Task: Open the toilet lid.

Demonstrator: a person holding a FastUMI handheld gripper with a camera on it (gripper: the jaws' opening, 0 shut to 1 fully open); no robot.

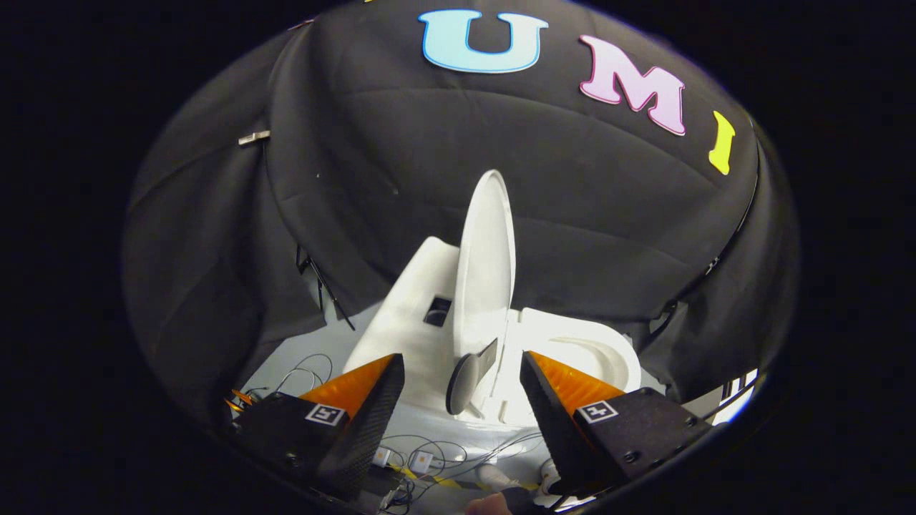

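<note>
One toilet lid (pixel 486 250), white, stands raised. Its long axis runs close to vertical, the rounded free end pointing up toward the booth's dark cloth wall (pixel 587 214), the hinged end down at the toilet body. It is seen nearly edge-on, with its broad face turned toward the bowl side. The lid sits beyond the fingers, above the gap between them and a little toward the left finger.

One toilet (pixel 572 350), white, lies directly ahead. The open seat and bowl rim show just beyond the right fingertip. The tank section (pixel 415 300) stands on the other side of the lid and carries one dark square recess (pixel 437 311) on its face.

One dark oval flap (pixel 469 375) hangs at the lid's base, between the fingers and touching neither.

One gripper (pixel 461 375) is present, with two fingers. The jaws stand wide apart and hold nothing; both fingertips are clear of the toilet. Each finger carries one square black-and-white marker: left marker (pixel 325 414), right marker (pixel 597 411), two in total.

On the pale floor (pixel 300 350) by the toilet's base lie several thin cables (pixel 308 368), loosely looped; the count cannot be told. Two small pale plugs or adapters (pixel 401 458) lie side by side between the fingers, nearer the gripper than the toilet. A striped yellow-and-black tape (pixel 444 483) runs along the floor near them.

One small pale clip (pixel 254 137) is fixed on the cloth, well apart from the toilet.
</note>
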